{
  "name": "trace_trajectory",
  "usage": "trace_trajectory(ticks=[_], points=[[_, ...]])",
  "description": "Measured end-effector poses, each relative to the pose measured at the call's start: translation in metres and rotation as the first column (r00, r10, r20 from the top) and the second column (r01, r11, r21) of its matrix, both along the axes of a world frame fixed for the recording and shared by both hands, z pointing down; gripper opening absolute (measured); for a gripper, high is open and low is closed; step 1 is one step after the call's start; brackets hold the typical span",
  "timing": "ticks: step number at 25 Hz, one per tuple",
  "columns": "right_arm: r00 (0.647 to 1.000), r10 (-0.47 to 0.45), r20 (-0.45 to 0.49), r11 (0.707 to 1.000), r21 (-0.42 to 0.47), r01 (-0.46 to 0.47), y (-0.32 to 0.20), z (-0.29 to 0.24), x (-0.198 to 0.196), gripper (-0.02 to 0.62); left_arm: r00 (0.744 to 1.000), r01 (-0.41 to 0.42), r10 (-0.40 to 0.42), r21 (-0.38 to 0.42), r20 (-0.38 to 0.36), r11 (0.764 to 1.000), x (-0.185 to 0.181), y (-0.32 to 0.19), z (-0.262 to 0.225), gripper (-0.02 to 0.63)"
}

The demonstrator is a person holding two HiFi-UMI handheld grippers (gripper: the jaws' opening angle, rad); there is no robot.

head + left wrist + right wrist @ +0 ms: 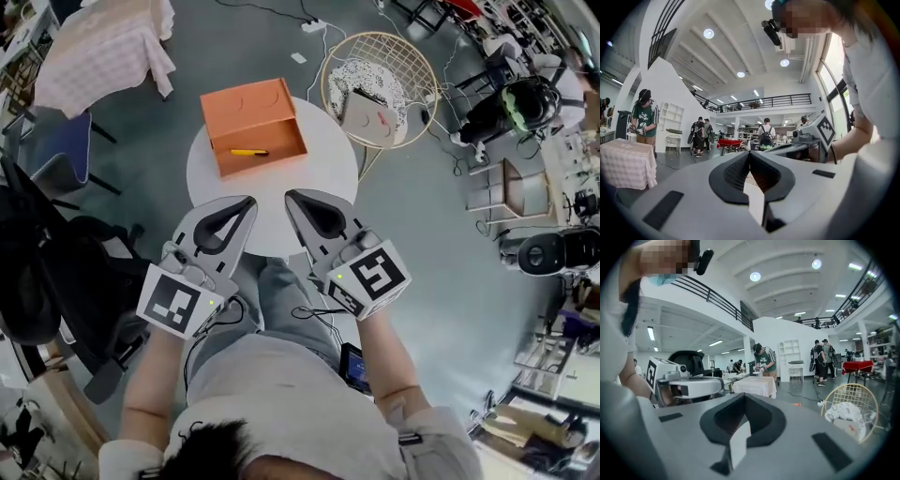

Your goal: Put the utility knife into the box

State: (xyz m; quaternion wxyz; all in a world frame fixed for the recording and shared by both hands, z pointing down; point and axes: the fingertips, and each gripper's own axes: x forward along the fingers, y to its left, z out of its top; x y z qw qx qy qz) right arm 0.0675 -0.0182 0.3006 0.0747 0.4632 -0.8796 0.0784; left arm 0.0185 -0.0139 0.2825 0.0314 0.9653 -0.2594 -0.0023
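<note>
An orange box [255,125] stands open on the round white table [323,178]. A yellow utility knife [248,152] lies inside it, near its front wall. My left gripper [249,201] and right gripper [289,196] hover side by side over the table's near edge, short of the box, tips pointing toward it. Both are shut with nothing between the jaws. In the left gripper view, the left gripper [749,153] looks out level across the room, with the right gripper's marker cube [825,130] beside it. The right gripper [743,395] also faces the room. Neither gripper view shows box or knife.
A round wire basket [412,56] holding cloth stands right of the table. A pink-clothed table [108,47] and a blue chair [52,150] are at the upper left. A black bag [37,272] sits close on my left. People [700,136] stand far off.
</note>
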Motion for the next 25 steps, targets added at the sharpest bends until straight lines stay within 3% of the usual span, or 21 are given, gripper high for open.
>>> trace_trajectory(ticks=[9,12,25], points=[[0.996,0.057,0.076,0.995,0.077,-0.063,0.050,-0.030,-0.007,0.006,0.996,-0.089,0.089,0.033,-0.003,0.995,0.007,0.030,-0.006,0.009],[0.994,0.061,0.095,0.993,0.094,-0.070,0.061,-0.037,-0.008,0.006,0.995,-0.096,0.096,0.011,0.010,0.995,0.007,0.038,-0.005,0.009],[0.995,0.044,0.090,0.986,0.159,-0.058,0.089,-0.058,-0.018,0.006,0.996,-0.093,0.093,0.071,-0.005,0.993,0.005,0.059,-0.023,0.009]])
